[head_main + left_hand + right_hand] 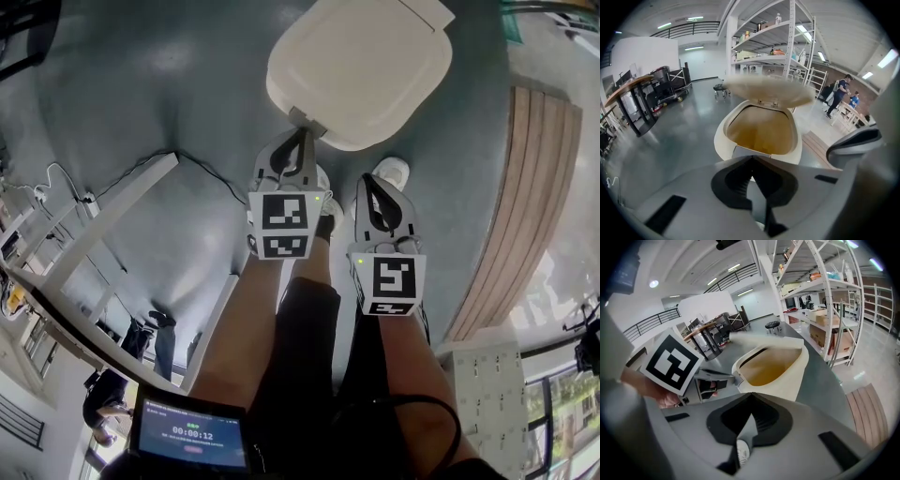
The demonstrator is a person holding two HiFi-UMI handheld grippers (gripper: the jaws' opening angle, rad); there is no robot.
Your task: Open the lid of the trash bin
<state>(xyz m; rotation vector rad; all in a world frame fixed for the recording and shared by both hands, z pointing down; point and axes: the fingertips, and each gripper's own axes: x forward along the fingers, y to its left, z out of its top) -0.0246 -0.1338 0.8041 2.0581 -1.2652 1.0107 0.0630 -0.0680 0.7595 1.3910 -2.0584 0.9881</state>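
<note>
Lid-lifting looks part done. The lid [768,90] hangs tipped up over the cream trash bin [721,140], hinged at the far side, and the brown inside shows. The bin stands on the grey floor [141,94], at 12 o'clock from the person's shoes.

The left hand-held gripper [302,131] is clenched, with nothing I can see between its jaws. Its tip is at the grey tab [740,152] on the bin's 6 o'clock edge. The right hand-held gripper [368,183] is clenched and empty too. It is at 4 o'clock from the left one, apart from the bin.

I think the next move is to press the tab, or to nudge the lid's front edge up until it stands right back.
</note>
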